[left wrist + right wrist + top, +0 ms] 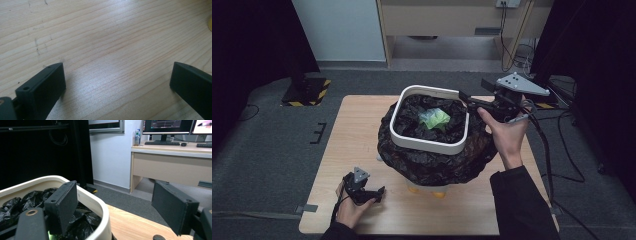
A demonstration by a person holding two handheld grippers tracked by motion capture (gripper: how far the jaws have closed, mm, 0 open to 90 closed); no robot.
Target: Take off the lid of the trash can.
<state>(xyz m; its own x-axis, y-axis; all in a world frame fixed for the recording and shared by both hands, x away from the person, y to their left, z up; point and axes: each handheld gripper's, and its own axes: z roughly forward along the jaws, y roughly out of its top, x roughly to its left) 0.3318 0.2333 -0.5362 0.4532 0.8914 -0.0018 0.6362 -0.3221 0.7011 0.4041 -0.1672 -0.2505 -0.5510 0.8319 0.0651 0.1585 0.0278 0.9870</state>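
Black jaws of my right claw (464,97) are standing wide apart, gripping nothing, at the upper right of the high view, where my right hand (507,132) is holding it just beside the far right corner of the white bin rim (427,142). In the right gripper view one jaw is hanging over the inside of that rim, above the crumpled black bag (82,220), while the other jaw is sitting outside it over the counter (132,222); I cannot tell whether the inner jaw is touching the plastic.

At the lower left of the high view my left claw (379,192) is lying low over the pale wooden counter (357,130), held by my left hand (349,210). Its jaws are also spread wide and are holding nothing, with bare wood grain showing between them in the left gripper view.

Outward from the claws, the bin is sitting in the middle of the high view, its black bag (432,162) spilling over the sides and bulging down around it. A crumpled green-and-white wad (434,119) is lying inside on the bag, near the centre of the opening. Something yellow-orange (427,190) is peeking out below the bag at the bin's near side.

Beyond the counter, in the upper right of the right gripper view, a desk (172,162) is carrying monitors (167,126) and a keyboard (162,143).
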